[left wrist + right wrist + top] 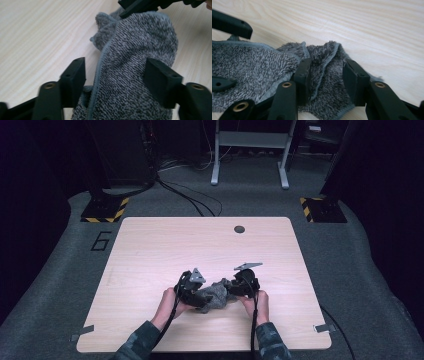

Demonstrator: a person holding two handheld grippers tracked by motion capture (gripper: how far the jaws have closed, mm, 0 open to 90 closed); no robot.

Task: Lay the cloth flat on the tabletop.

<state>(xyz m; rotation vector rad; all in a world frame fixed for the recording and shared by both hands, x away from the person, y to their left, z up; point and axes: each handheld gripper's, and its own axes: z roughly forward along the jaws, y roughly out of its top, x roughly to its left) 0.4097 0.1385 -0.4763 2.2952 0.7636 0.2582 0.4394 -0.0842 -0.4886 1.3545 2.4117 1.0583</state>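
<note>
High view: near the table's [150, 240] front edge, two hands work a bunched grey towel [216, 296] lying between the grippers. By the look of it, the step in hand is re-gripping the towel to spread or fold it, and the next move calls for closing on an edge or corner before lifting. The left gripper [113, 75] stands about half open, cloth between its jaws, one pad touching the pile, with no firm pinch. The right gripper [325, 75] is partly open over a folded hem, its jaws resting on the fabric without clamping. Farther off, bare wood.
</note>
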